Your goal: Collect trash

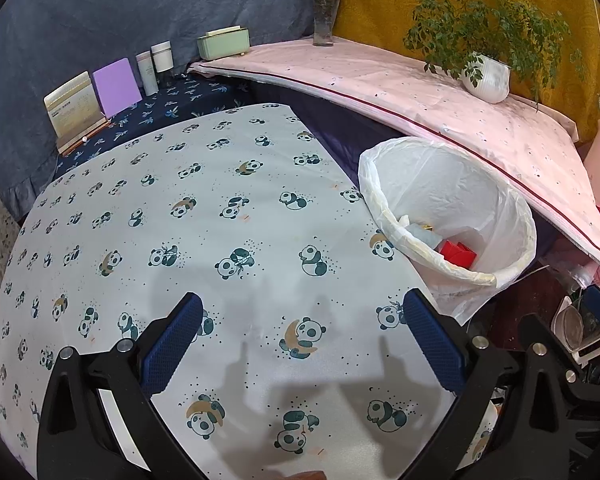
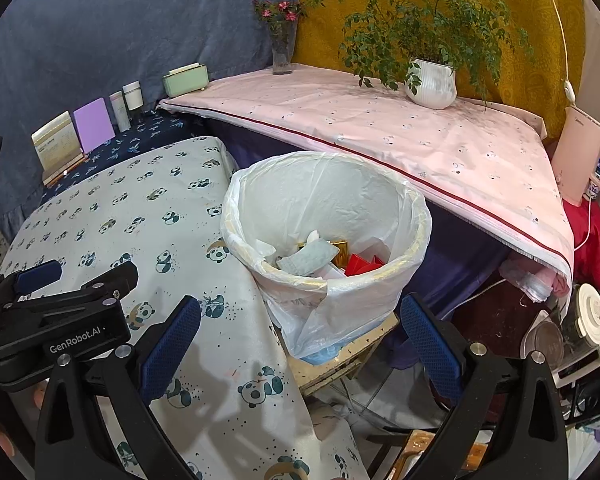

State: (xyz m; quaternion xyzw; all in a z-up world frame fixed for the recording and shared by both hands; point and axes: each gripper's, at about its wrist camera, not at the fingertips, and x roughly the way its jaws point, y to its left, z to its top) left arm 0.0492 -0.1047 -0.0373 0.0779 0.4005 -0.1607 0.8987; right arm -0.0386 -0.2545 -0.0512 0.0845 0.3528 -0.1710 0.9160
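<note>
The left claw is hovering wide open and holding nothing over the worktop, whose smooth pale cloth is printed with small pandas; its two blue, finely ribbed pads are standing well apart on black angular arms. The right claw is likewise gaping wide and gripping nothing, hanging above the worktop's right edge, with the trash bin just beyond it. The bin is a round, upright bucket, its mouth opening upward, lined with a thin, crinkled, translucent white plastic bag that is folding over the rim and drooping down the outside. It is sitting just off the worktop's right edge, between the worktop and a higher surface draped in pink cloth. Inside the bin, the trash is lying in a loose heap: crumpled white paper, a flattish grey-blue piece, something gold and a glossy red angular piece. Further back, a leafy plant in a ribbed white pot and a glass vase of pink flowers are standing on the pink cloth.
</note>
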